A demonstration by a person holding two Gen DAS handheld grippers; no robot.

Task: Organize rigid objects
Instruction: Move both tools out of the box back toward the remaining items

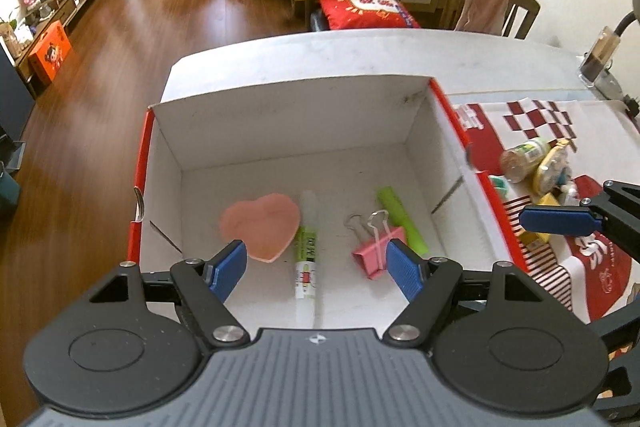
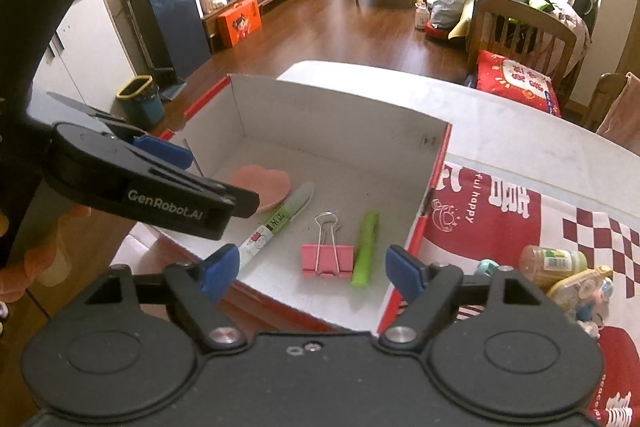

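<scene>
Both jaws stand released with nothing between them, the left gripper [image 1: 316,265] and right gripper [image 2: 310,273] poised above the open box [image 1: 420,99] on the desk [image 1: 360,51]. Beyond the left jaws lie a glue pen [image 1: 307,247], long axis pointing away, a heart-shaped pad [image 1: 262,227], a pink binder clip [image 1: 374,253] and a green stick [image 1: 402,221]. Only the right view shows the jar [image 2: 554,263] lying beside its right jaw.

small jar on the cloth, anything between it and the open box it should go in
Only the box's red side wall stands between the small jar and the inside, so it must be lifted over. The floor space beside the green tube is free.
</scene>
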